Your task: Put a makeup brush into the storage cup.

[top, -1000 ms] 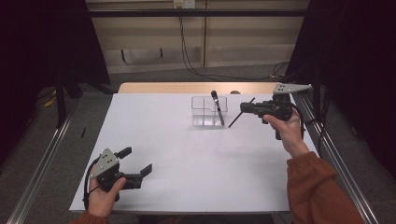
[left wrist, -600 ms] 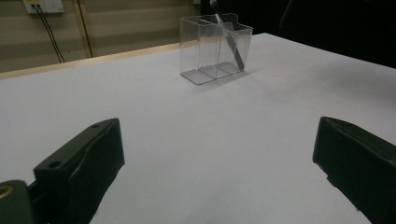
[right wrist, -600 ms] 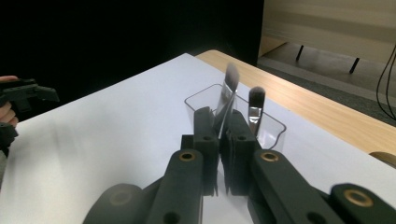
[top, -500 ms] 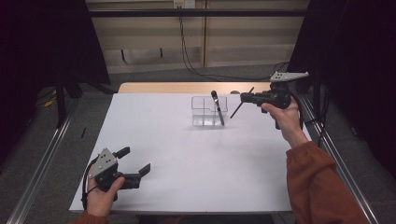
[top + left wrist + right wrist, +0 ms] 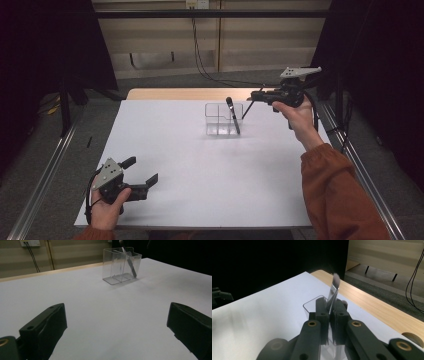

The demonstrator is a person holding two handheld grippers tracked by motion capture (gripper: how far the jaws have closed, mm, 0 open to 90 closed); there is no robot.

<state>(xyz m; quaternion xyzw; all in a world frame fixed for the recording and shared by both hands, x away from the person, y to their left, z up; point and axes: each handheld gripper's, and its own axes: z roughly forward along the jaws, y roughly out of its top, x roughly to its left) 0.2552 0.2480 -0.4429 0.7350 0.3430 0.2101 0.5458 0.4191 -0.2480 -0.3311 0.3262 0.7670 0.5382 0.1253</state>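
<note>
Two grippers work over a white table. At the near left corner, the left gripper rests low by the table's edge in the person's left hand, its jaws spread wide with nothing between them; the left gripper view shows only bare tabletop in that gap.

Farther back, near the middle of the far edge, stands a clear plastic organizer split into compartments. One dark pen leans inside it, its base in the right-hand part and its top tilting up and left above the rim. Which exact compartment holds it I cannot tell.

To the right of the organizer, the right gripper is held above the table, jaws pinched narrow on a slim dark pen-like stick that slants down toward the table. In the right gripper view this stick rises blurred from between the closed jaws, with the organizer's rim just beyond.
</note>
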